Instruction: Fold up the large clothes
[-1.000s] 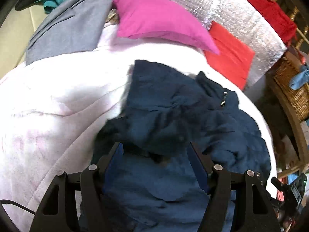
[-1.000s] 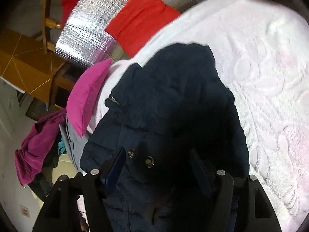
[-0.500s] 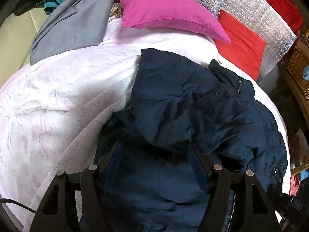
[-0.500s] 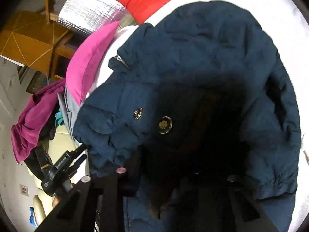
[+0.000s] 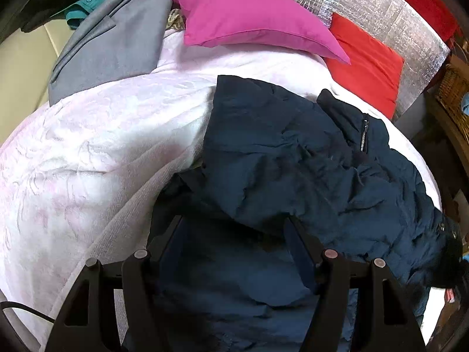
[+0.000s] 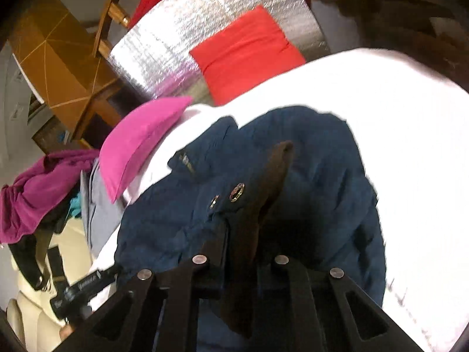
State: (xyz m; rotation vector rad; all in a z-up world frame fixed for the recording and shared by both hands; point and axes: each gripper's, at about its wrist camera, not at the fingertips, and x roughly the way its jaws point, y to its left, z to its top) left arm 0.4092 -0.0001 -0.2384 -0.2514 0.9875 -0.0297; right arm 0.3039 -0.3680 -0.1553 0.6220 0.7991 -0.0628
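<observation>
A dark navy padded jacket lies crumpled on a white bed cover; its zipped collar points to the far right. My left gripper is open, its fingers spread just over the jacket's near folds, holding nothing. In the right wrist view my right gripper is shut on the jacket, pinching a brown-lined edge beside two metal snaps and lifting it off the bed cover.
A pink pillow, a red cushion and a silver foil panel line the far side. Grey clothes lie at the far left. A wicker basket stands right. A wooden chair stands beyond.
My right gripper has closed on the jacket's brown-lined edge and pulled it up. My left gripper stayed open and moved slightly over the jacket.
</observation>
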